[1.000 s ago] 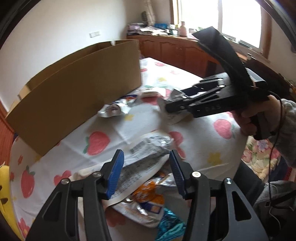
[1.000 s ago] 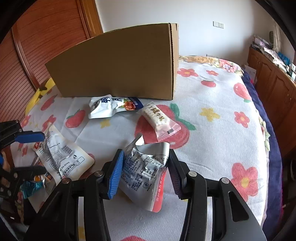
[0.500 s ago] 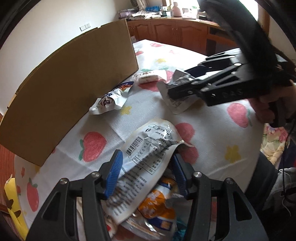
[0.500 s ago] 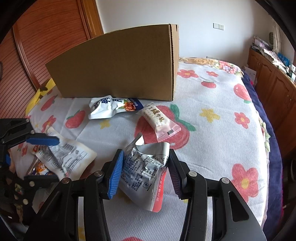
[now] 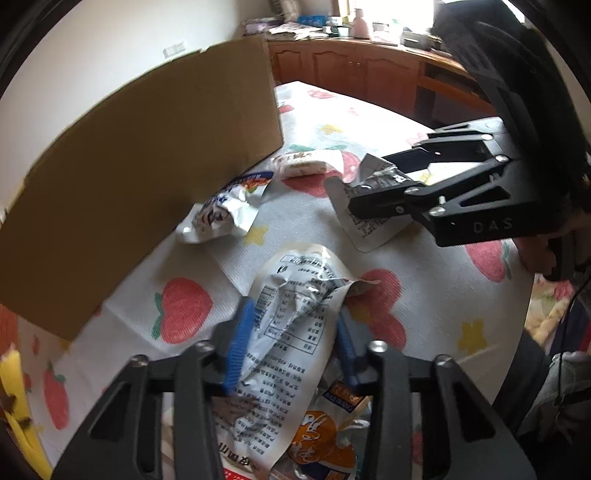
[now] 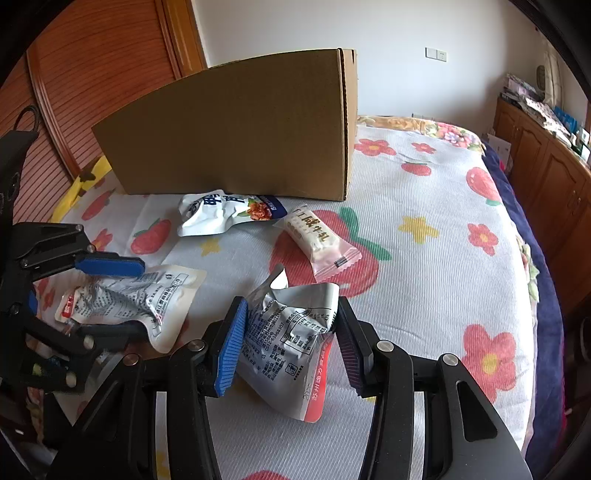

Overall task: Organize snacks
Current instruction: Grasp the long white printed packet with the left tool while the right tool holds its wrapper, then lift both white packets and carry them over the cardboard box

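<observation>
Now both tools clamp crumpled packets: left tool point(image 5: 291, 343), apparently just closing, right tool point(image 6: 286, 343).

You're working over a bed spread with a white ribbed cover point(image 6: 424, 258) printed with strawberries, red flowers and yellow stars. Behind its far edge you have a plain white wall point(image 6: 280, 26) carrying a light switch plate point(image 6: 436, 54). Along the left edge runs a reddish slatted wooden panel point(image 6: 74, 92). Past the right edge stands a low wooden cabinet point(image 6: 543, 162) with panelled doors and a cluttered top. Daylight pours through a bright window point(image 5: 391, 11) above it.
</observation>
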`<state>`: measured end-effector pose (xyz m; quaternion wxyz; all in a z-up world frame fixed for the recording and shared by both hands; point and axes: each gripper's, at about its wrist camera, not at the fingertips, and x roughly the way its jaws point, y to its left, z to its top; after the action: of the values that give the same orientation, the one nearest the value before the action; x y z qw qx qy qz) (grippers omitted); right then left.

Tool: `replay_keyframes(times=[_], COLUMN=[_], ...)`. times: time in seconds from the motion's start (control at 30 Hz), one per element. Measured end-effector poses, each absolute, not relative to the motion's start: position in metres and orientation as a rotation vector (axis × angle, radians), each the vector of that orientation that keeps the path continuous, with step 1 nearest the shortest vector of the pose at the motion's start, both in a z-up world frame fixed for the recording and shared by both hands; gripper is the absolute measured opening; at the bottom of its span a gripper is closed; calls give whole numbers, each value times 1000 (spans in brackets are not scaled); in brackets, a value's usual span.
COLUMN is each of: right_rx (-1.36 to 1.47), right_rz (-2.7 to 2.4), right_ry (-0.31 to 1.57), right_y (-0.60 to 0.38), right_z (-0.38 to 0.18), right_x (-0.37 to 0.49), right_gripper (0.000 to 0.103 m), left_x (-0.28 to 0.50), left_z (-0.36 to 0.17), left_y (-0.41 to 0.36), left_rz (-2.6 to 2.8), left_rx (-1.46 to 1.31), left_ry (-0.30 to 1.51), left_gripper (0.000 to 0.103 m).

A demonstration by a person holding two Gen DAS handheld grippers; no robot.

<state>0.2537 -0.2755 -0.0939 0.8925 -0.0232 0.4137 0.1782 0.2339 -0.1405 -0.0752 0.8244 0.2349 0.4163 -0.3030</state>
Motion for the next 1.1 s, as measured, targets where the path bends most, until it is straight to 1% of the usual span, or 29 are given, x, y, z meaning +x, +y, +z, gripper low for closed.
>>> replay_keyframes(times=[0.03,0.07,0.13,0.47,0.63,1.1], right_rx=[-48,-47,-48,-47,-49,-48], right_rz=[370,370,370,371,370,367], right_ry=[858,858,858,858,857,855], right_y=[-276,-275,-275,-276,-275,-275], right_z=[-94,-94,-94,-95,-95,-95], right_x=[254,254,254,253,254,253], right_gripper=[48,48,48,48,48,47], left_x=[232,230,228,230,227,218], left_z=[-74,-72,-68,-22,-9,21], left_y=[-143,-144,-145,-105,-91,-64], left_rz=[-641,-632,-609,-536,-496,-465], left_rx=[511,522,535,370,330,203], left_ry=[881,863,846,730,666,577], left_gripper=[25,23,21,14,13,14])
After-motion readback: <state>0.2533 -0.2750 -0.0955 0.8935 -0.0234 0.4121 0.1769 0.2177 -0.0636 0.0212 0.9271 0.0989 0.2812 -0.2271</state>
